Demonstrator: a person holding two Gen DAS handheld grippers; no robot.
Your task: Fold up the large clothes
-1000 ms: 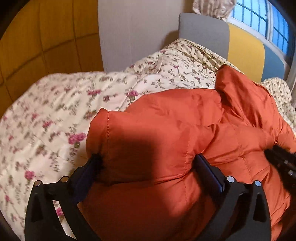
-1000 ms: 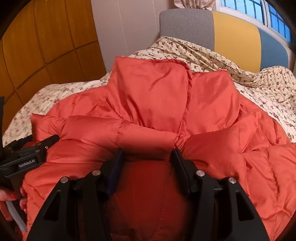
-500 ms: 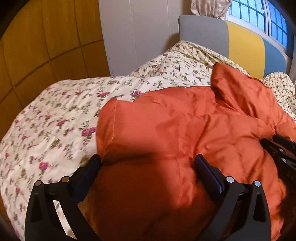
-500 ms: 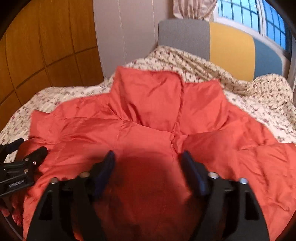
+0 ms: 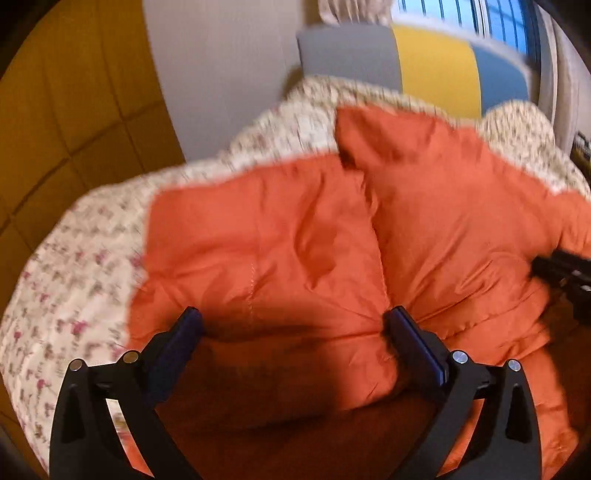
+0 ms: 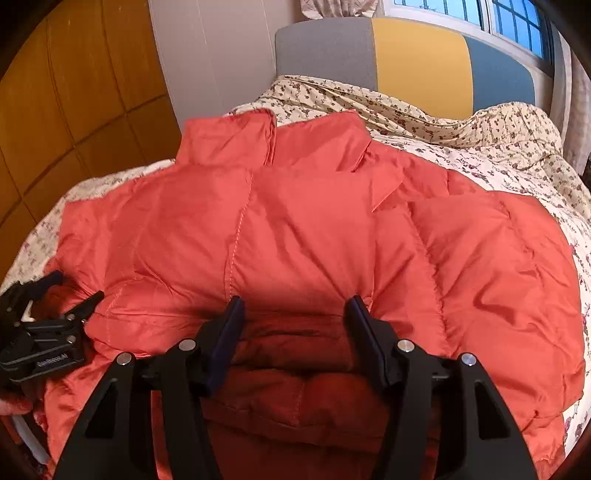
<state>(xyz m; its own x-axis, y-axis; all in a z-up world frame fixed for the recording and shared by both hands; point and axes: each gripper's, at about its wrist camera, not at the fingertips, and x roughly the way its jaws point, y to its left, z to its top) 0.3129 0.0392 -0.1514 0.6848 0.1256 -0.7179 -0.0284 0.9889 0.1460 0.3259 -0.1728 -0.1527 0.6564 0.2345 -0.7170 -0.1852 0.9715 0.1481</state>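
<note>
A puffy orange jacket [image 6: 314, 229] lies spread on the flowered bedspread [image 6: 480, 147], collar toward the headboard. My right gripper [image 6: 293, 310] sits at the near hem. Its jaws are closing, with a bunched fold of the jacket pressed between the pads. My left gripper [image 5: 291, 325] stands wide over the jacket [image 5: 277, 240] near its left edge. A thick bulge of fabric fills the gap, and creases pull toward one pad. In the right wrist view the left gripper [image 6: 74, 291] shows at the far left, on the jacket's edge. The left wrist view is motion-blurred.
A grey, yellow and blue headboard [image 6: 406, 59] stands behind the bed, under a window [image 6: 480, 14]. Wooden wall panels [image 6: 74, 92] line the left side. Rumpled bedding [image 6: 517, 125] rises at the back right. A person's hand [image 6: 11, 404] shows at the lower left.
Both grippers drew back toward me with the jacket, which went from bunched up to flatter and wider. The right jaws widened, then narrowed again on a fold.
</note>
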